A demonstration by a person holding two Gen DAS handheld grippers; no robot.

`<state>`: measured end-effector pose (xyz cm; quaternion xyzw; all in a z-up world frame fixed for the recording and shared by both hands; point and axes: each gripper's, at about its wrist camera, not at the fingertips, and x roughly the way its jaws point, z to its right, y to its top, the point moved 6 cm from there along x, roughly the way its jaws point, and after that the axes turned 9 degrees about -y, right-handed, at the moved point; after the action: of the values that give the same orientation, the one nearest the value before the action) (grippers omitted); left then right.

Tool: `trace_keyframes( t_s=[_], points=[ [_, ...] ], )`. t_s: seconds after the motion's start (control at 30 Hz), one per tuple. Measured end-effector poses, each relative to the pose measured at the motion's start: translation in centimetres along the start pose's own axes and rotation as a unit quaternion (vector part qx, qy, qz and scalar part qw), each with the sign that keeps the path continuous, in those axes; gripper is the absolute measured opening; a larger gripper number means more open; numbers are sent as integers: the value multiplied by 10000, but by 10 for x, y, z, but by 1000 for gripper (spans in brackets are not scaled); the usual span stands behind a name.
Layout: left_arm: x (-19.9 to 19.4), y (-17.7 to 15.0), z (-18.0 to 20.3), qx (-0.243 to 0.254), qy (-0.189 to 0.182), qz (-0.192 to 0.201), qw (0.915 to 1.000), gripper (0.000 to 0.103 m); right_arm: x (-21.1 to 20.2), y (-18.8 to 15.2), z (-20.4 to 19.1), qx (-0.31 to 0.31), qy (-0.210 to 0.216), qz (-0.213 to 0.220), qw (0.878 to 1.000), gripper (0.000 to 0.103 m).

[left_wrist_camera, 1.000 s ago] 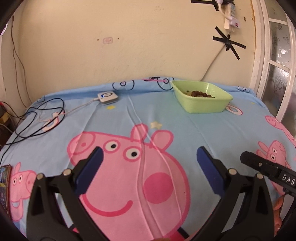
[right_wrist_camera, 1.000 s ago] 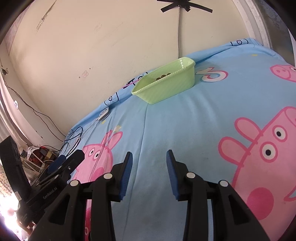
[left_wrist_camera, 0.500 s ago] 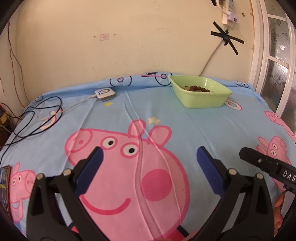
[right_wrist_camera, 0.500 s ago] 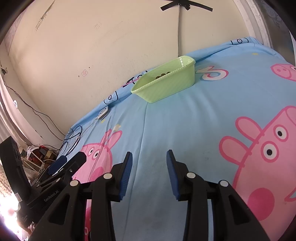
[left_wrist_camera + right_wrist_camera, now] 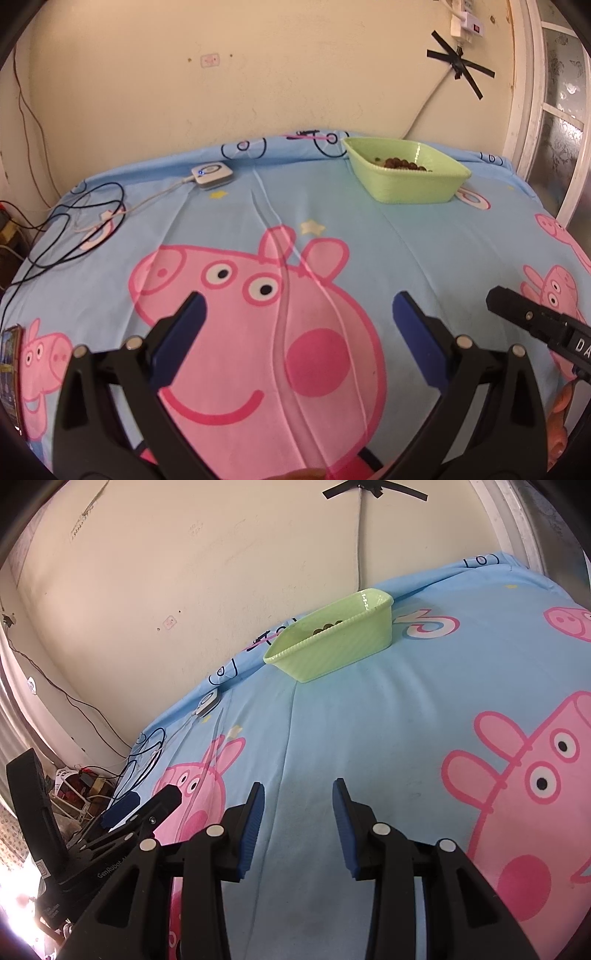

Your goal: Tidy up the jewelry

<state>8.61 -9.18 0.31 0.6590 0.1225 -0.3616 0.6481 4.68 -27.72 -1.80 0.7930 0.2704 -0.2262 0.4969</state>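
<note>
1. A brown beaded piece is lying inside the green tray, which is sitting near the far edge of the bed by the wall, seemingly serving as the jewelry's collecting place.
2. The left gripper is hovering over the cartoon pig sheet, its jaws spread wide and gripping nothing.
3. The right gripper is hanging beside it, jaws parted and carrying nothing, well apart from the tray.
4. A white charger puck is lying by cables, apart.
</note>
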Motion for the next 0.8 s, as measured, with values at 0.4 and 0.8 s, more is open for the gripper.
trace_keyframes(
  t_s=[0.4, 0.8],
  points=[
    [6, -7, 2, -1, -81, -256, 9996, 97, -2, 0, 1, 54, 10, 41, 10000, 14],
    [10, -9, -2, -28, 31, -359, 9993, 97, -3, 1, 2, 72, 37, 56, 10000, 14]
  ],
)
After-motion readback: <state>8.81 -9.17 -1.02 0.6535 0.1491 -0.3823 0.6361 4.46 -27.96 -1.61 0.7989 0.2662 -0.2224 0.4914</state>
